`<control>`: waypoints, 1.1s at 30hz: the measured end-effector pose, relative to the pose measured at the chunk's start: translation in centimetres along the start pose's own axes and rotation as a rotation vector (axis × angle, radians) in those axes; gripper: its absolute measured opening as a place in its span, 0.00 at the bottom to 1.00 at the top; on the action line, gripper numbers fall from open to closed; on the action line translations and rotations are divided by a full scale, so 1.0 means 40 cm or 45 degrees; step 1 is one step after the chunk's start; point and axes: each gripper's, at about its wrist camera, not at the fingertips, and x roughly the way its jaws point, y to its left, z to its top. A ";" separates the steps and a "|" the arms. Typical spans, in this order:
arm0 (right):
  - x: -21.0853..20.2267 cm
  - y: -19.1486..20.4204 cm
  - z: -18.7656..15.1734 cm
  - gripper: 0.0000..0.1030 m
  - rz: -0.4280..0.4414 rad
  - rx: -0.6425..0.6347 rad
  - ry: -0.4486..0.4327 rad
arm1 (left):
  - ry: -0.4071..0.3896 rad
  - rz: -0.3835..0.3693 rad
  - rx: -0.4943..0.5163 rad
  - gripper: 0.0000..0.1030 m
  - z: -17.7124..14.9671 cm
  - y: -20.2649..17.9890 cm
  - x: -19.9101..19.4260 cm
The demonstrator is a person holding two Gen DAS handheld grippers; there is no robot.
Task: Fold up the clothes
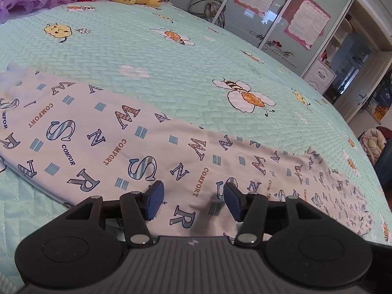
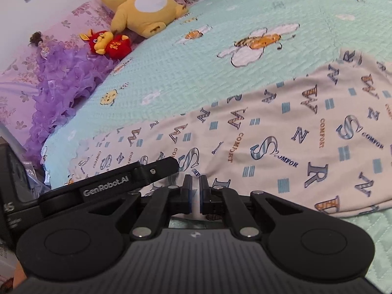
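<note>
A cream garment (image 1: pixel 103 132) printed with blue letters and the word COMFORT lies spread flat on the mint bedspread (image 1: pixel 147 49). My left gripper (image 1: pixel 193 198) hovers low over the garment's near part. Its blue pads (image 1: pixel 154 203) stand apart with only flat cloth beneath them, and nothing is pinched. In the right wrist view the same garment (image 2: pixel 281 142) stretches off to the right. My right gripper (image 2: pixel 195 191) sits at its near edge, the pads almost together on a thin fold of the cloth.
A yellow plush toy (image 2: pixel 142 7), a small red plush (image 2: pixel 107 44) and a purple ruffled fabric (image 2: pixel 63 80) lie at the head of the bed. The black body of the other hand-held device (image 2: pixel 117 183) lies just left of my right gripper. Wardrobe doors (image 1: pixel 281 12) stand beyond the bed.
</note>
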 end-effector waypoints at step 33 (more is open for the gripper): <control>-0.301 -0.456 -0.005 0.06 -0.205 0.302 -0.363 | 0.109 -0.319 0.249 0.41 -0.043 -0.331 0.031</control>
